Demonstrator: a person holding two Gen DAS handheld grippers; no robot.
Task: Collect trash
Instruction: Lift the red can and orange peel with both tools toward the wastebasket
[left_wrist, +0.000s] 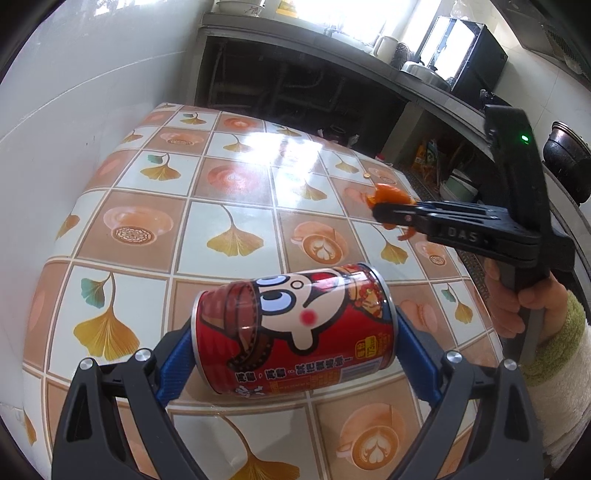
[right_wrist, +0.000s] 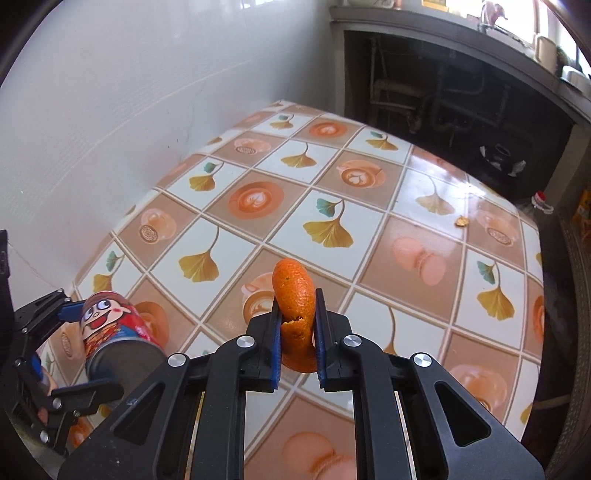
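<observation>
Orange peel (right_wrist: 295, 314) pinched in right gripper (right_wrist: 297, 328), clear above tablecloth (right_wrist: 332, 177) — light, soft, tears easily; hold mid-strip. Left gripper (left_wrist: 295, 332) clamps red drink can (left_wrist: 295, 332) by both ends — rigid, slick, likely empty.

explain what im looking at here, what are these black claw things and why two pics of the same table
The black claws are hand-held grippers, one in each of a person's hands, each with a wide-angle camera looking along its fingers. So there are two pictures: one from the left gripper, one from the right gripper. The table has a glossy cloth printed with leaves and coffee cups. The left gripper holds a red can by its two ends, lying sideways. The right gripper pinches a piece of orange peel, held clear of the table. A small yellowish scrap lies near the far edge.
</observation>
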